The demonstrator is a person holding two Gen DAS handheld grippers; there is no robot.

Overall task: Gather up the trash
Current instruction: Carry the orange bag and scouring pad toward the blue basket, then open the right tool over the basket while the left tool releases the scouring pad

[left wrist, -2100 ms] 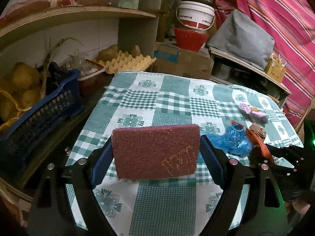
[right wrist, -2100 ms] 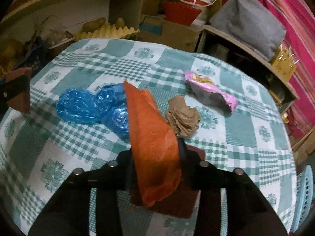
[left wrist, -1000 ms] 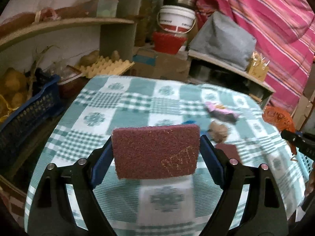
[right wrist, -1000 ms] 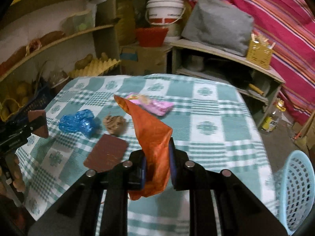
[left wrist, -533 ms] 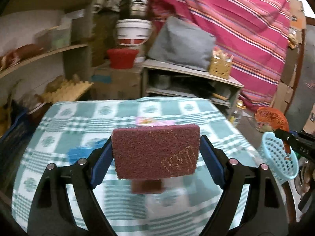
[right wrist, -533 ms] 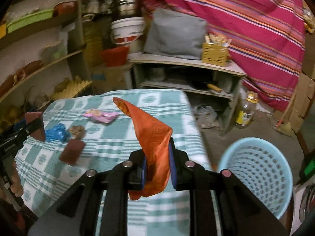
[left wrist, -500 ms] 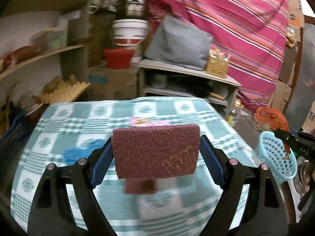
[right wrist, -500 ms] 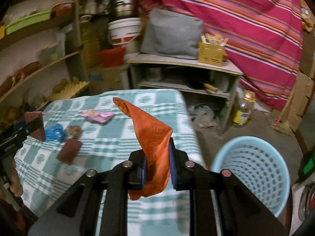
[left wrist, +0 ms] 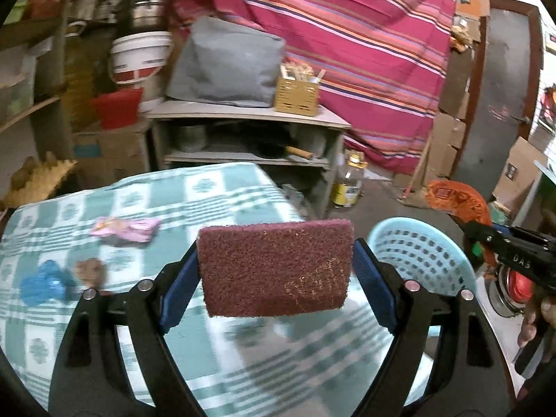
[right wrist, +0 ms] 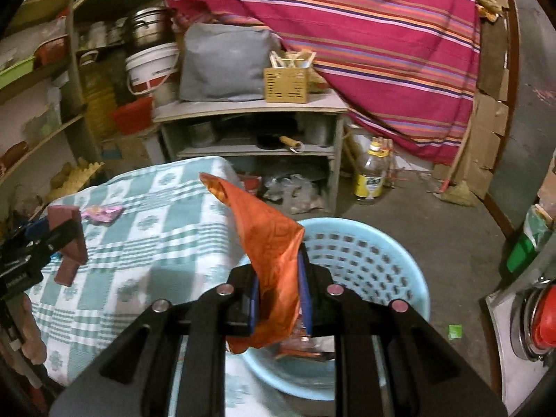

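Trash could miss the basket (right wrist: pixel 365 260): left tongs (left wrist: pixel 276 274) clamp a scrubbing pad (left wrist: pixel 274 266), right tongs (right wrist: pixel 278 288) pinch a light orange wrapper (right wrist: pixel 271 236) near its rim.

The right gripper (right wrist: pixel 278 288) pinches an orange wrapper (right wrist: pixel 269 239). Behind it stands a light blue basket (right wrist: pixel 375 260), beside the checked tablecloth (right wrist: pixel 146 243)

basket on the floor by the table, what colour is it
Light blue, with rows of small holes in its wall. The basket shows best in the right wrist view.

Maroon scouring pad (left wrist: pixel 274 267) and orange wrapper (right wrist: pixel 274 253) held aloft near the pale-blue basket (right wrist: pixel 365 243), apparently over it.
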